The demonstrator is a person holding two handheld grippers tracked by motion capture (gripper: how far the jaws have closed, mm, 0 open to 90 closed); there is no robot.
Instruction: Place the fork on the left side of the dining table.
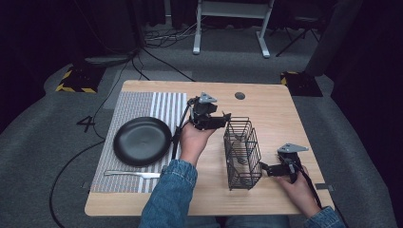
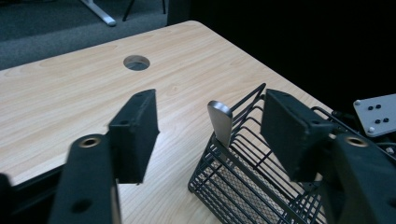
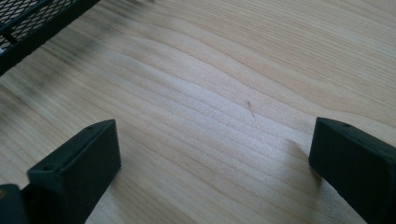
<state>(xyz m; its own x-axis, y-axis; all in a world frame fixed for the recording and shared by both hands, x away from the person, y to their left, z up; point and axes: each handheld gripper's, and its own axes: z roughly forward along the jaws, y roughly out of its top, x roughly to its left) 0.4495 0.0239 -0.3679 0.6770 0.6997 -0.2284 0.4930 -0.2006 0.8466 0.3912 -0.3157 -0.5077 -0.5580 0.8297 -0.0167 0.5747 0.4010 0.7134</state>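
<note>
A black wire basket (image 1: 242, 152) stands on the wooden table (image 1: 280, 118), right of centre. A metal utensil handle (image 2: 219, 121) sticks up from the basket's (image 2: 243, 186) near corner. My left gripper (image 1: 226, 118) sits at the basket's far end, pointing toward it. In the left gripper view this gripper (image 2: 212, 108) is open, its jaws on either side of the handle with gaps showing. My right gripper (image 1: 263, 167) rests low by the basket's near right side. It (image 3: 210, 149) is open over bare wood, with the basket's edge (image 3: 28, 23) at the upper left.
A black plate (image 1: 141, 141) lies on a striped placemat (image 1: 138, 104) at the table's left. A table knife (image 1: 130, 174) lies in front of the plate. A round cable hole (image 1: 240, 95) sits near the far edge.
</note>
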